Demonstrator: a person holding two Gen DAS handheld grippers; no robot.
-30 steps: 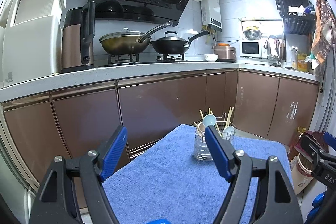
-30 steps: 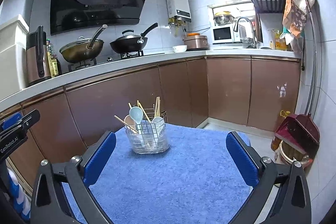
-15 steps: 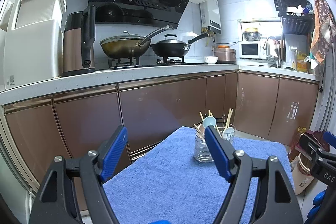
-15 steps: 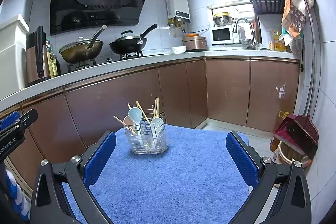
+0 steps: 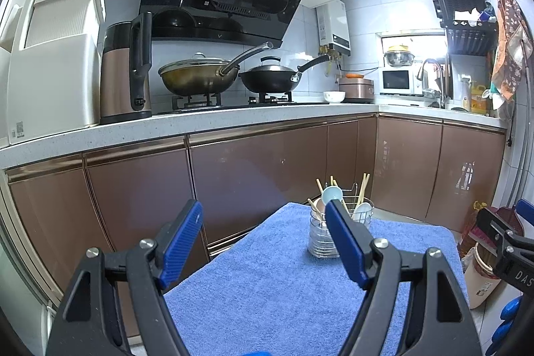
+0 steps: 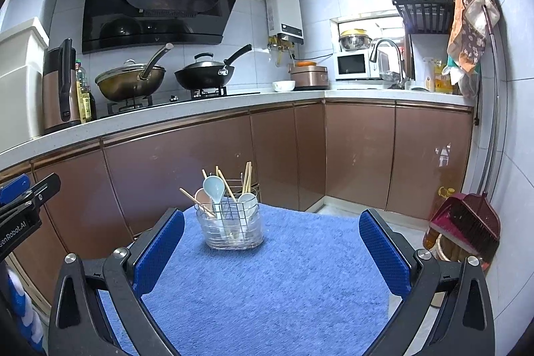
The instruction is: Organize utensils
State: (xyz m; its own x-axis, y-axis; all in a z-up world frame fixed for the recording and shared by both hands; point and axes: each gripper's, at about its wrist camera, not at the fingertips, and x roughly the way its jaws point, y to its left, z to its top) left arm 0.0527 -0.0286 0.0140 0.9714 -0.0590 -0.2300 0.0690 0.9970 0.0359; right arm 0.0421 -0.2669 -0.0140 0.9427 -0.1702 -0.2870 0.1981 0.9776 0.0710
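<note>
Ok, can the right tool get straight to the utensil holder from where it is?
Probably yes. The right tool is open and empty, and only bare blue towel lies between it and the utensil holder. The spoons and chopsticks stick up above the rim, so a side approach looks safer.

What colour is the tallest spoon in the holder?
Pale blue spoon, clearest in the right wrist view.

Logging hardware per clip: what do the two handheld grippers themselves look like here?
Both match: black plastic frames with triangular cut-outs and silver pivot bolts, each finger faced with a blue textured pad. The left gripper shows ribbed pads; the right gripper shows dimpled ones. White lettering marks each body, only partly readable. No cables show, and blue glove-like material sits at the frame edges.
</note>
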